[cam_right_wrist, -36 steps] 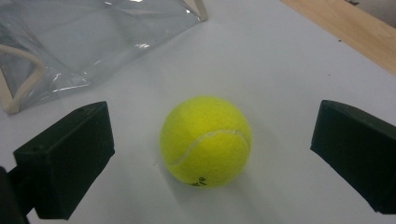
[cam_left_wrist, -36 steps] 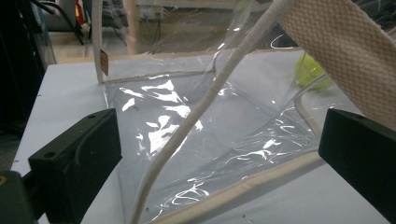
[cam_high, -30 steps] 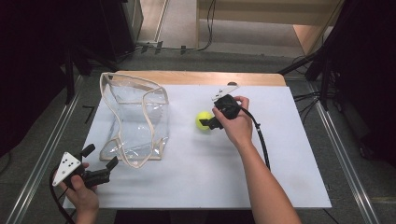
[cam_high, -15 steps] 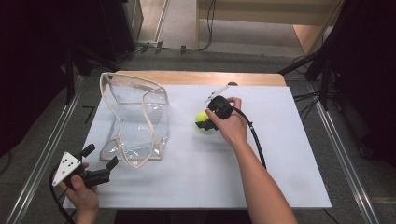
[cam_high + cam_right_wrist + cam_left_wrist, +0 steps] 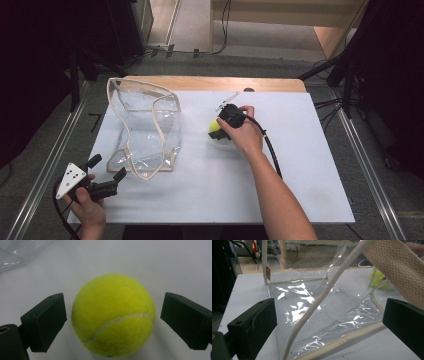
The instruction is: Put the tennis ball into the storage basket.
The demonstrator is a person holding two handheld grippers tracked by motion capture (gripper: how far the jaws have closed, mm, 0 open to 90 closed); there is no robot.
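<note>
Right of the clear bag (image 5: 145, 130), the tennis ball (image 5: 113, 315) is straddled by the right gripper (image 5: 112, 322), its jaws just closing, not yet touching; firm closure is needed next.

No text, label, brand, number or sign can be read on anything here.

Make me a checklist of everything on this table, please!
Surface: white table, bare wooden strip at the far edge.
Job's things: tennis ball on the table; clear bag with beige trim, mouth open.
Clutter: nothing seen.
Grippers: right gripper jaws either side of the ball, just been closing, not touching; left gripper open by the bag's corner.
Cables: black cable trails from the right gripper.
Surroundings: dark stands, floor cables.
</note>
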